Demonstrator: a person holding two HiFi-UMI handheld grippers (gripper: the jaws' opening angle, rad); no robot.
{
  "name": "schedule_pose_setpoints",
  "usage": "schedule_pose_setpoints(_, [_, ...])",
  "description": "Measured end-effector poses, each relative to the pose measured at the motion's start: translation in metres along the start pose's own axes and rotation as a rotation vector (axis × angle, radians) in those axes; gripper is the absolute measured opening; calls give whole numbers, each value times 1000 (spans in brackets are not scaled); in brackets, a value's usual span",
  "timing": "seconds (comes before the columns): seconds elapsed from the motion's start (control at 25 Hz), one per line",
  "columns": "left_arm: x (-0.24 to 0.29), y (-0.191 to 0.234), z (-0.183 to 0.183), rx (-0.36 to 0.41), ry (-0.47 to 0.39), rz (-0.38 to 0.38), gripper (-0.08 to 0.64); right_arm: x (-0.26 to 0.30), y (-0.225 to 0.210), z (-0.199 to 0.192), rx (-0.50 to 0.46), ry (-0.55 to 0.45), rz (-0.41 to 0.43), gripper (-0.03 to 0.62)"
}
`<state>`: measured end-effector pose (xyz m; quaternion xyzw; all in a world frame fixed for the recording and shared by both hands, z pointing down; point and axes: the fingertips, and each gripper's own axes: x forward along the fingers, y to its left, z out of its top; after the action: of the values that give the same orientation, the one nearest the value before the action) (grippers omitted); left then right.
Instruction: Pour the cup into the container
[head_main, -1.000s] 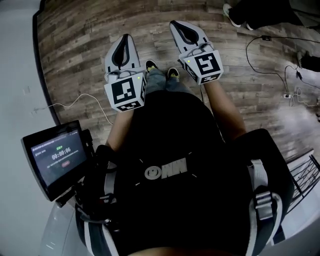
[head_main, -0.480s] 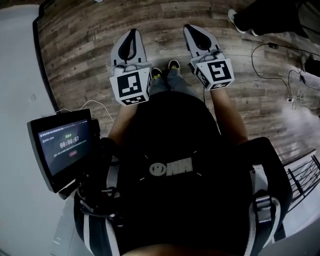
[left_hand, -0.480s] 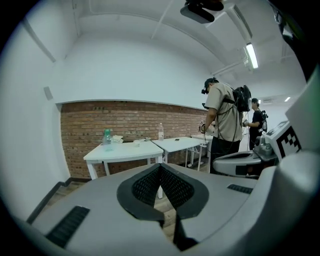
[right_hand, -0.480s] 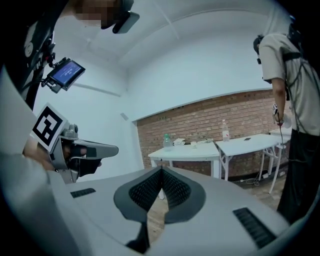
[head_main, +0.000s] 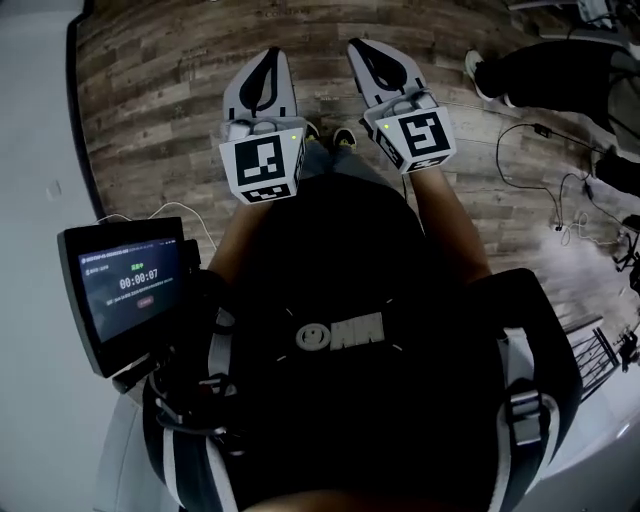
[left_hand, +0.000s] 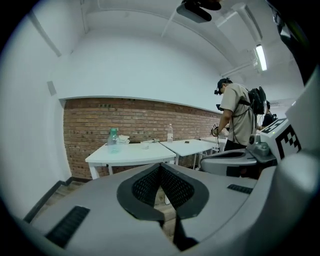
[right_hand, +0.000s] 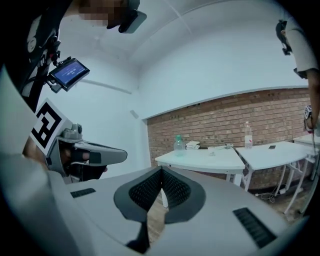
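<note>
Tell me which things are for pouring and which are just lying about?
For the job: left gripper, right gripper, both shut and empty; maybe the small clear cup on the white table.
Just lying about: green bottle, clear bottle, white cloth.

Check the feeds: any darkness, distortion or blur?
Head view: dim, the black shirt nearly featureless, floor bowed at the edges. Left gripper view: bright, strong fisheye, dark corners; the white table reads clearly. Right gripper view: same fisheye, mosaic patch at top.
</note>
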<state>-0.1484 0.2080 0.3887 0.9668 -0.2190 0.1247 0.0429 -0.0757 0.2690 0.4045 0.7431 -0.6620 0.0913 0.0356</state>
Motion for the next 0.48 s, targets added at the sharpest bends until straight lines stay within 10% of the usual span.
schedule_pose_setpoints(0.48, [114,22,24,31,29,-6,-6,62,-102,4,20,-3,-66,5])
